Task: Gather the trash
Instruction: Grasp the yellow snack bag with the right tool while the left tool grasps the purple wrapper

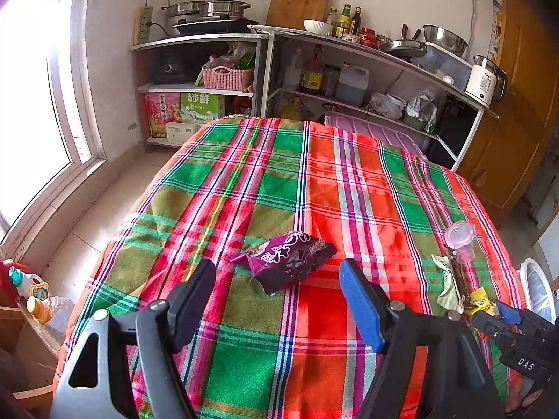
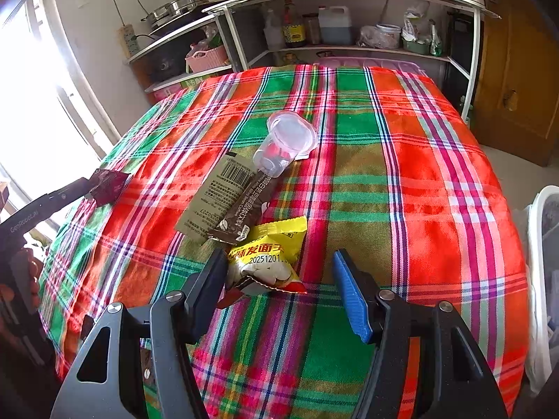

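Note:
A purple snack wrapper lies crumpled on the plaid tablecloth. It sits just ahead of my left gripper, whose fingers stand open on either side and do not touch it. My right gripper is open around a yellow packet; its black finger is close to the packet's edge. Beyond the packet lie a brown coffee stick, an olive sachet and a clear plastic cup on its side. In the left wrist view the right gripper shows near that same pile.
A white bin stands off the table's right edge. Metal shelves with pots, bottles and a kettle line the far wall. A window is to the left, with bottles on a low stand below it.

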The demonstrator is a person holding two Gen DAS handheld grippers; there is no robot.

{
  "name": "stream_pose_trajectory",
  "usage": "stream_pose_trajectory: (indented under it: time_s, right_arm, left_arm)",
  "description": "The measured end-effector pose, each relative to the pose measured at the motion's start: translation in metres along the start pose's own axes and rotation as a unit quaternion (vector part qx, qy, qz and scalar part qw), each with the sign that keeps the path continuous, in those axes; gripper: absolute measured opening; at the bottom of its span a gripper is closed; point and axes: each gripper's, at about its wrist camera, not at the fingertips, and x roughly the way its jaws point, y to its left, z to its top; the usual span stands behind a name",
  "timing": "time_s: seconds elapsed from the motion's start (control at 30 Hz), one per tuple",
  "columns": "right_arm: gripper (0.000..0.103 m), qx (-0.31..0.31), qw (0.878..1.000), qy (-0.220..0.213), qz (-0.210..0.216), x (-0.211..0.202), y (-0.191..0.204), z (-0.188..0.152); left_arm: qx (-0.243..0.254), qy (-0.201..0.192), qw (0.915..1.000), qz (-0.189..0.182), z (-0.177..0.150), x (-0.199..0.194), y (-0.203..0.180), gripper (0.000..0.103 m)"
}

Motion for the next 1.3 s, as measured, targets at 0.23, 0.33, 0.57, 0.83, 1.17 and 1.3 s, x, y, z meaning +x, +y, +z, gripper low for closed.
stream_pose_trajectory:
  time_s: [0.23,0.33,0.57,0.83,1.17,1.3]
  right_arm:
    - [0.058,-0.014,1.000,-0.009,0.000,0.001,0.003,-0.002]
    - [0.050,-0.017,1.000,-0.013,0.002,-0.001,0.005,-0.002]
    - [0.044,-0.017,1.000,-0.019,0.006,-0.002,0.005,-0.003]
    - [0.044,-0.013,1.000,-0.026,0.013,-0.006,0.002,-0.003]
    - [0.044,-0.005,0.999,-0.030,0.017,-0.009,-0.003,-0.004]
    - [0.044,-0.002,0.999,-0.034,0.018,-0.011,-0.005,-0.004]
  left_arm:
    - [0.009,0.003,1.0000,0.000,0.006,0.011,-0.003,0.075]
    - [0.017,0.004,0.9998,-0.005,0.009,0.017,-0.007,0.075]
    - [0.019,0.014,0.9997,-0.002,0.008,0.027,-0.010,0.071]
    - [0.023,0.018,0.9996,-0.005,0.007,0.030,-0.012,0.048]
    - [0.031,0.022,0.9992,-0.014,0.006,0.028,-0.020,0.030]
    - [0.028,0.021,0.9992,-0.019,0.003,0.023,-0.020,0.029]
